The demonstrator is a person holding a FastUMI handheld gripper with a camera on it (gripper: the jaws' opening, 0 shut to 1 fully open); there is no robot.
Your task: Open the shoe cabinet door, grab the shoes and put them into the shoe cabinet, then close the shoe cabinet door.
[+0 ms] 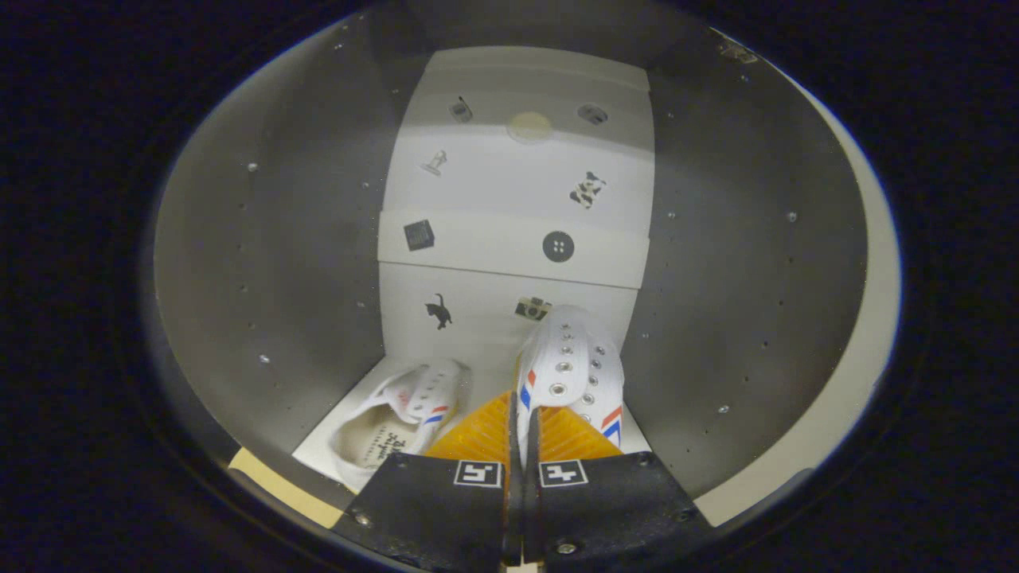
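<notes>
I am looking into the open shoe cabinet point(302, 263), with grey side walls and a white back panel carrying small stickers. A white sneaker point(402, 414) with red and blue stripes lies on the cabinet floor, left of my fingers. A second matching white sneaker point(577, 362) stands just ahead of my fingers, toe pointing toward the back panel. My gripper point(523, 434) is shut on this sneaker, both pads pressing a thin edge of its upper near the heel opening.
The cabinet's right side wall point(740, 302) and left wall stand close on both sides. The white floor panel point(318, 450) of the cabinet shows beneath the left sneaker. A pale front edge point(844, 398) of the cabinet curves along the right.
</notes>
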